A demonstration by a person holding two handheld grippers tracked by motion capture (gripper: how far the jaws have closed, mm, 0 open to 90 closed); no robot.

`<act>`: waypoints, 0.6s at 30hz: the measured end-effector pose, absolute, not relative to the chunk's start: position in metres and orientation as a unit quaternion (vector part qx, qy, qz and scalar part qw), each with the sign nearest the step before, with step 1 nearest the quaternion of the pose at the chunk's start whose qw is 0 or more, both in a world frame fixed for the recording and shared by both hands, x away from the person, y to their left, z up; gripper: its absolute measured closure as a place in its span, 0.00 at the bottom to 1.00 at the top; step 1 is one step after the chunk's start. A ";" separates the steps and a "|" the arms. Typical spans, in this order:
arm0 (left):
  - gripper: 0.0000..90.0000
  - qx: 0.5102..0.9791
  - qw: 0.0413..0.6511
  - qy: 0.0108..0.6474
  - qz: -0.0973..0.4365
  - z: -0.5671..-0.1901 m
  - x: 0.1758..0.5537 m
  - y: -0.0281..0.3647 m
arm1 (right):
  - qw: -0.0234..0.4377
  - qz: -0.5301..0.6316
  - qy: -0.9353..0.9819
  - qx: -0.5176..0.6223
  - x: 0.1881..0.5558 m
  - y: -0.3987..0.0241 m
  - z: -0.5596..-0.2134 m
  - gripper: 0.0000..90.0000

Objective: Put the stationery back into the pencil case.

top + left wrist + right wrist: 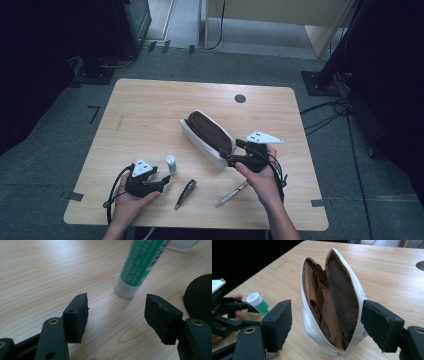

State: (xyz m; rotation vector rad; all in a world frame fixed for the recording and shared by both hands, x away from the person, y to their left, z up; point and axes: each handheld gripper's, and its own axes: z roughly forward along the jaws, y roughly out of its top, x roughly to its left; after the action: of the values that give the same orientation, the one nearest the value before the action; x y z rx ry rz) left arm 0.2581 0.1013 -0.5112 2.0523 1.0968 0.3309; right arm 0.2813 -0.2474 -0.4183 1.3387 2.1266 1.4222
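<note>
On the wooden table (150, 107), the left gripper (116, 315) stands open before the upright glue stick (138, 263); the right gripper (325, 322) brackets the open pouch (332, 302), contact unclear

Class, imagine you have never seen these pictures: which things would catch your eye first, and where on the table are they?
The open white pencil pouch with a brown lining lies gaping at the middle of the light wooden table, its near end between the right gripper's black jaws. Near the front left stands an upright green-and-white glue stick, just ahead of the left gripper's open jaws. A dark pen and a silver pen lie along the front edge.
</note>
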 end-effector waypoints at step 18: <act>0.58 0.813 0.365 0.429 0.146 -0.514 0.273 0.069 | 0.122 0.503 0.736 0.437 0.276 -0.235 -0.420 0.39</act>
State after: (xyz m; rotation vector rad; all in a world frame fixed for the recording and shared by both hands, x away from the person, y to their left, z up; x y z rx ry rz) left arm 0.2733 0.0687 -0.5137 2.0912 1.1021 0.3753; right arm 0.2755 -0.2355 -0.4201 1.2757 2.1478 1.4687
